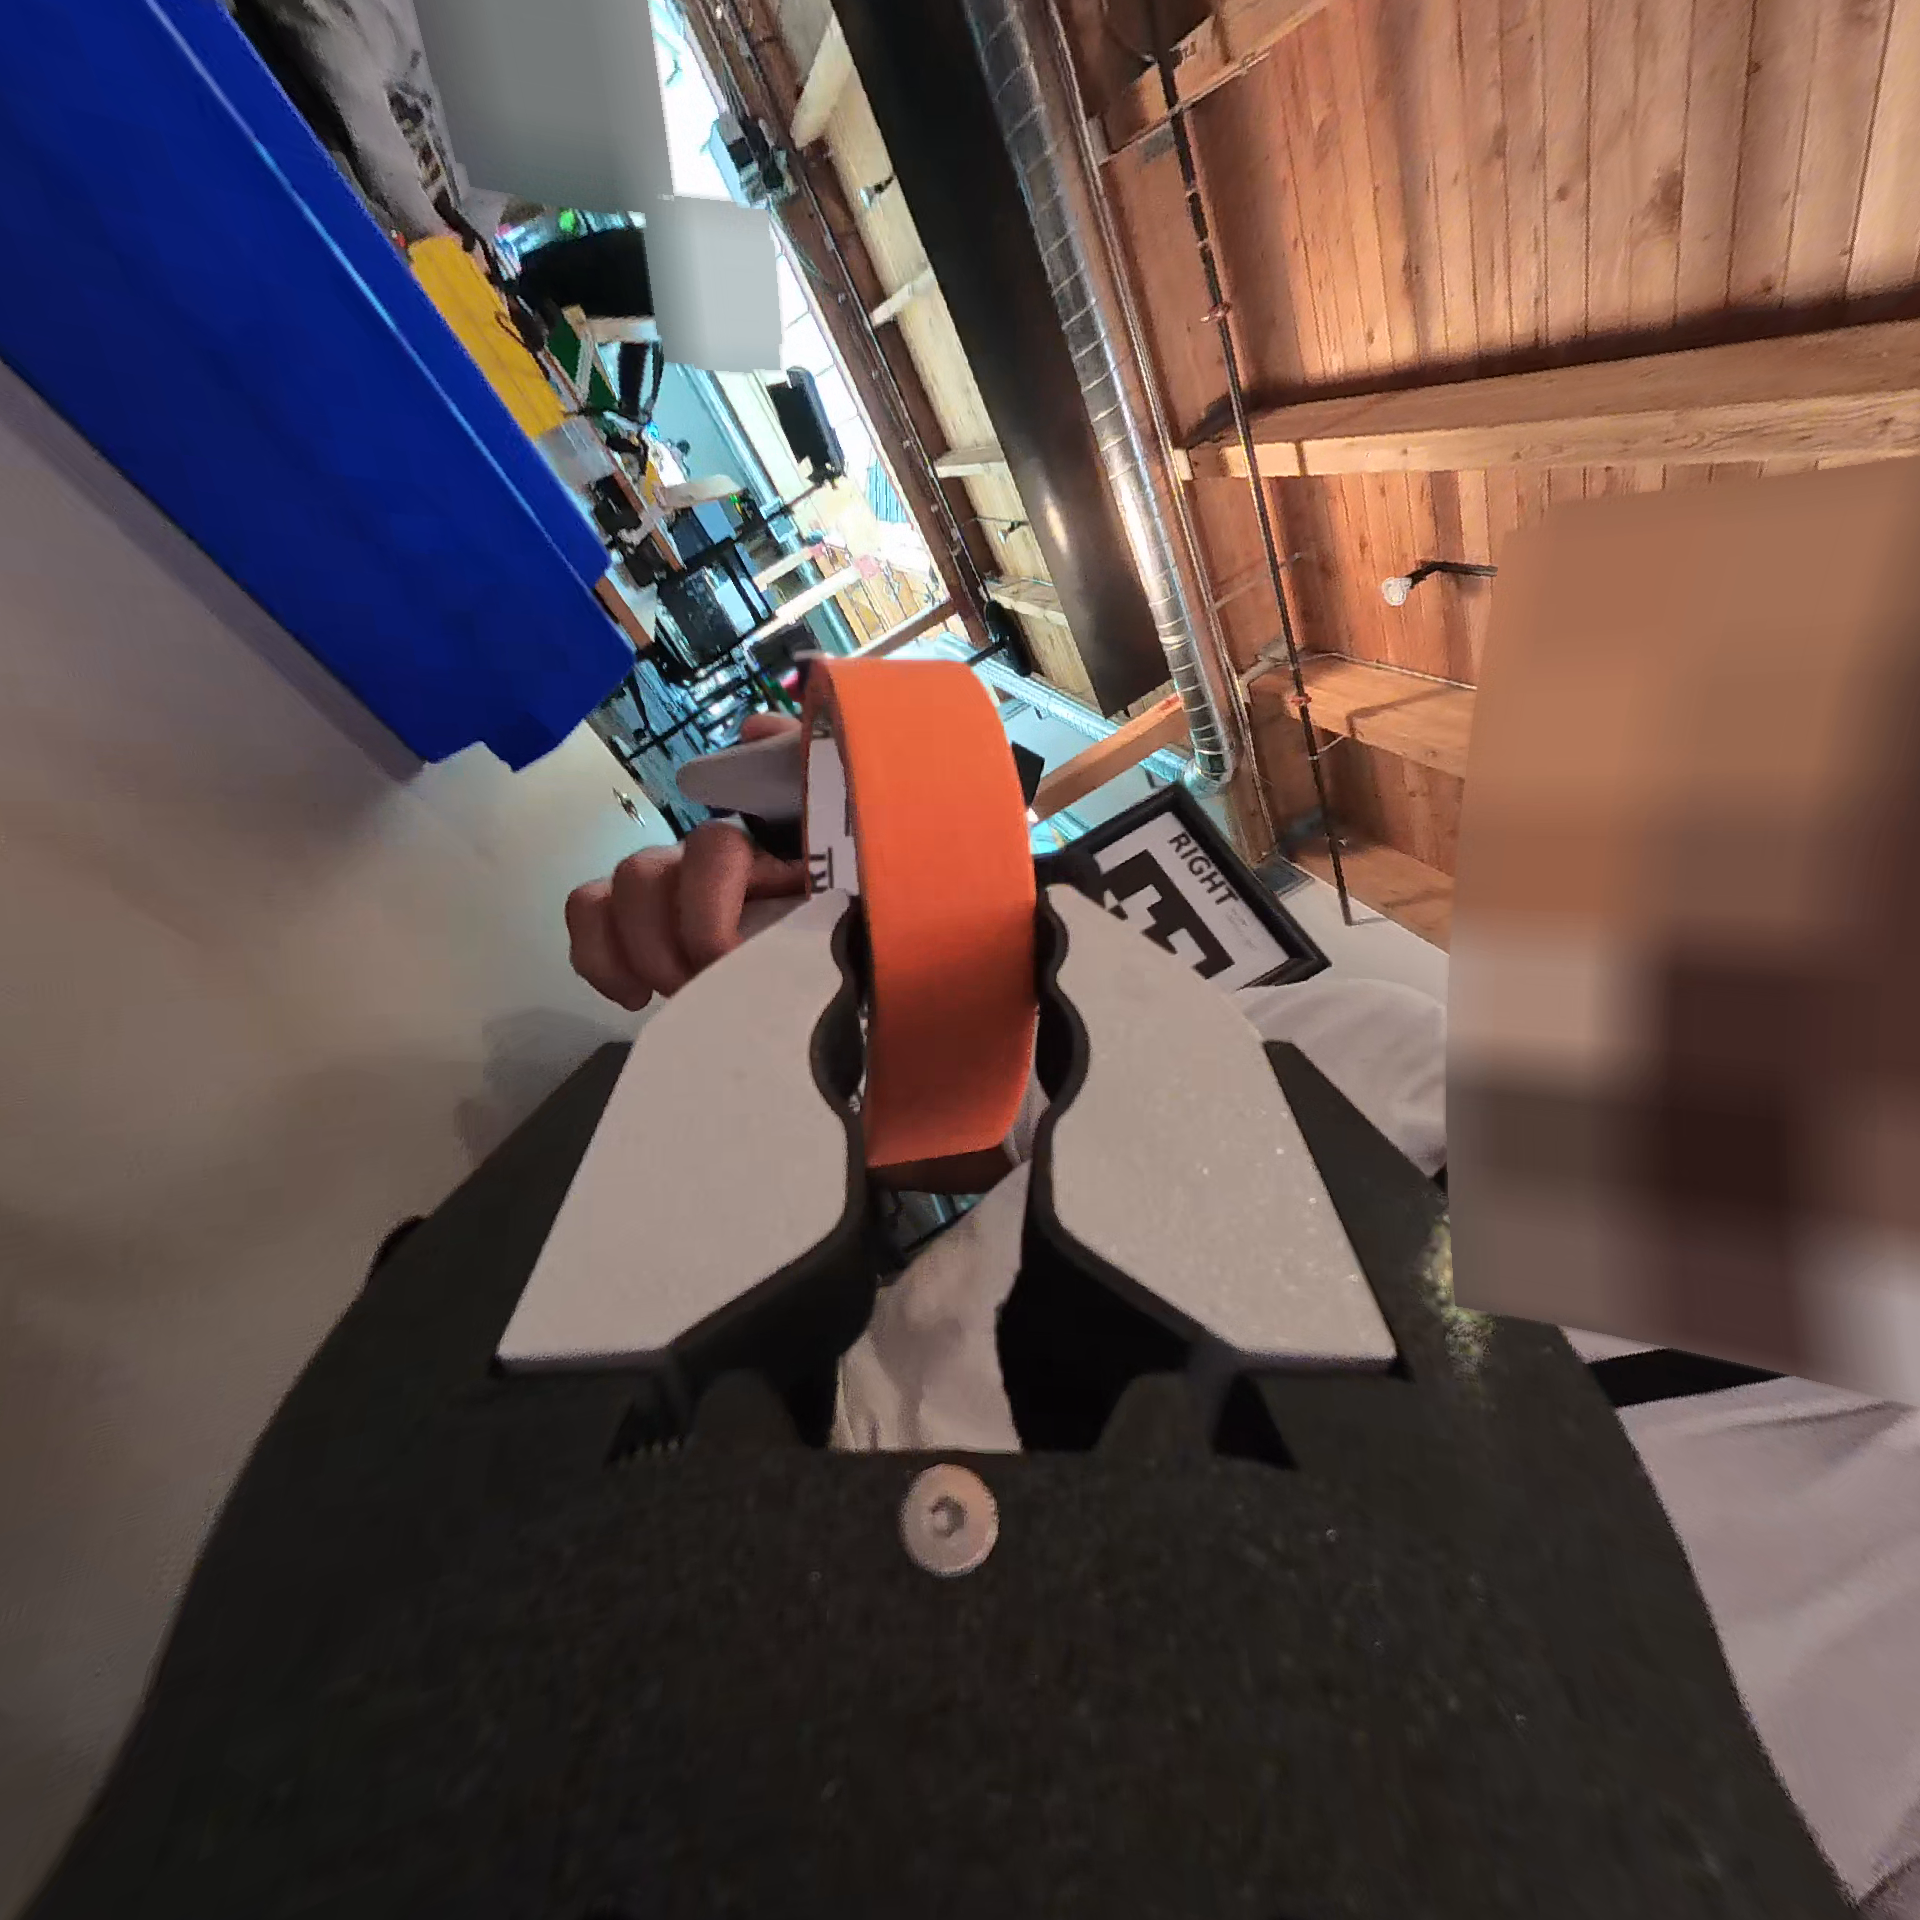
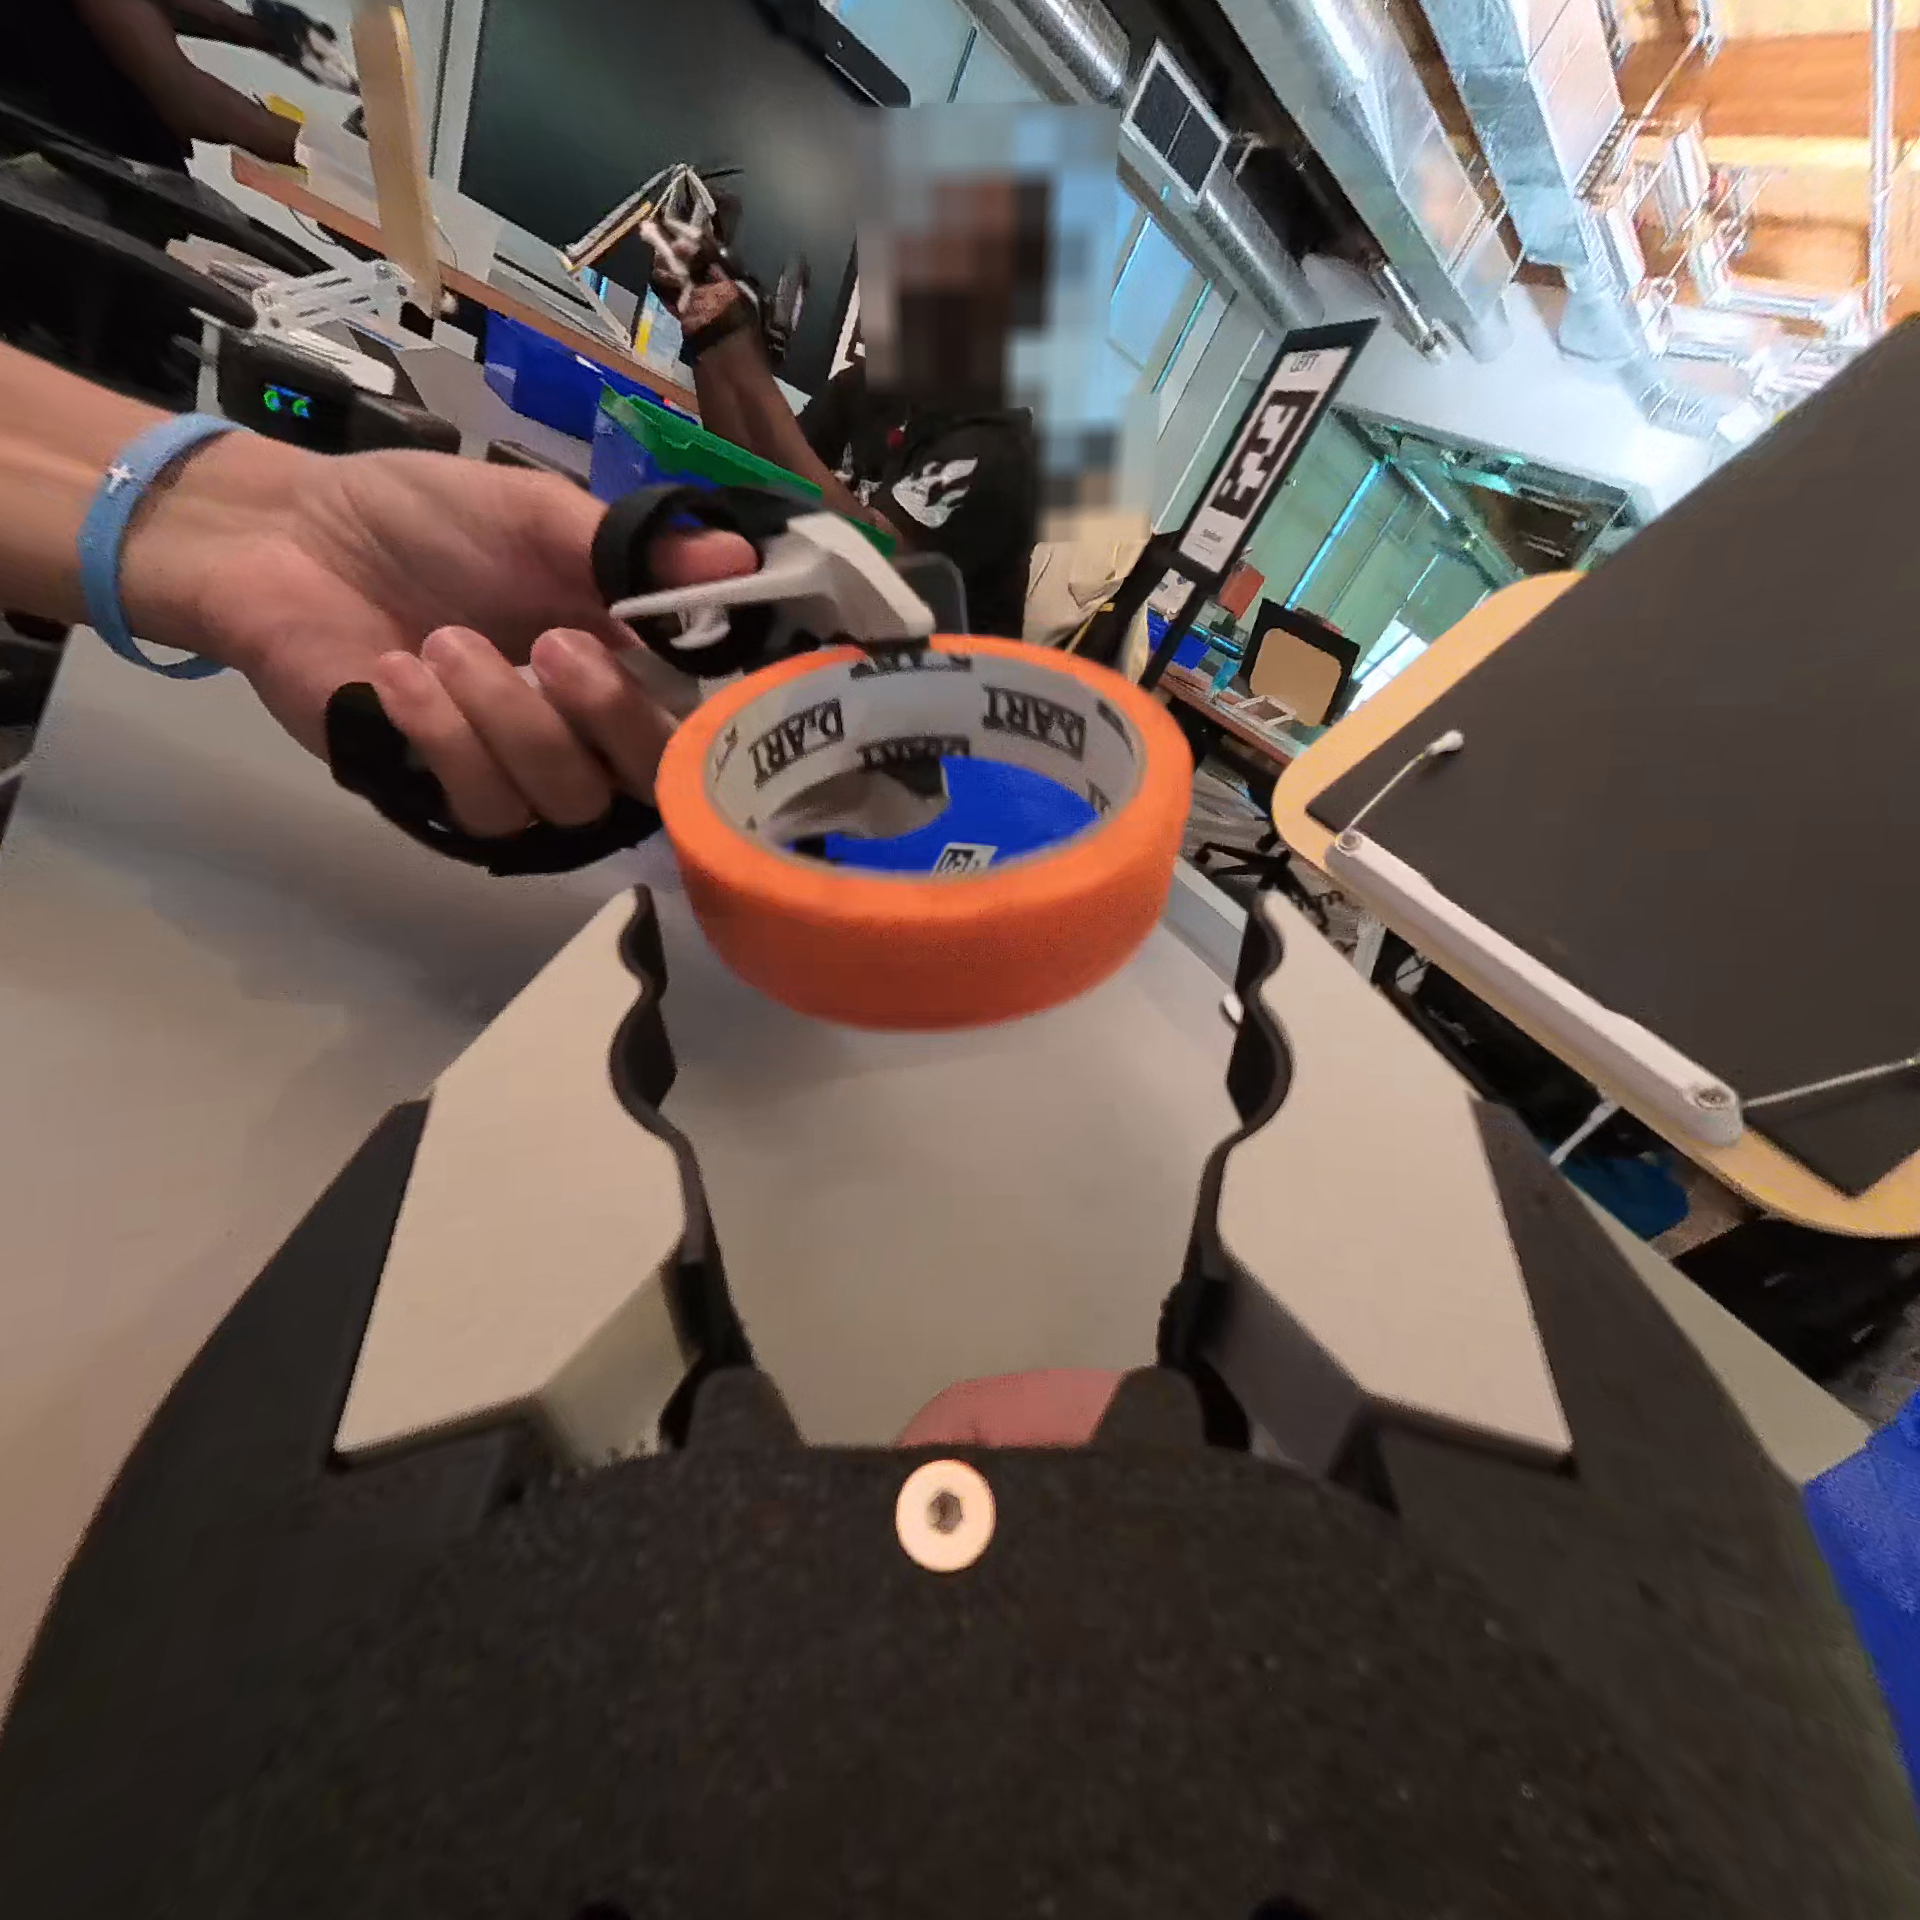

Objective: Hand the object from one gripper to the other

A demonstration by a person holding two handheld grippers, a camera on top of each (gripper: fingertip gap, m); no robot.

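Observation:
An orange tape roll [image 1: 940, 914] with a white printed core is clamped across its band between the grey fingers of my left gripper [image 1: 945, 904], which is shut on it. In the right wrist view the roll [image 2: 925, 935] hangs in the air with its hole facing up. The left gripper [image 2: 831, 592] and the hand [image 2: 416, 613] that holds it grip the roll's far side. My right gripper [image 2: 945, 914] is open wide, and the roll's near edge lies level with its fingertips, in the gap and apart from both pads. The right gripper's finger [image 1: 743, 779] shows behind the roll.
A white table [image 2: 156, 987] lies below. A blue bin [image 1: 260, 343] stands on it. A black board with a wooden rim [image 2: 1662, 831] stands to the right. A framed marker card [image 1: 1195, 894] sits on the right gripper. Another person [image 2: 935, 468] works behind.

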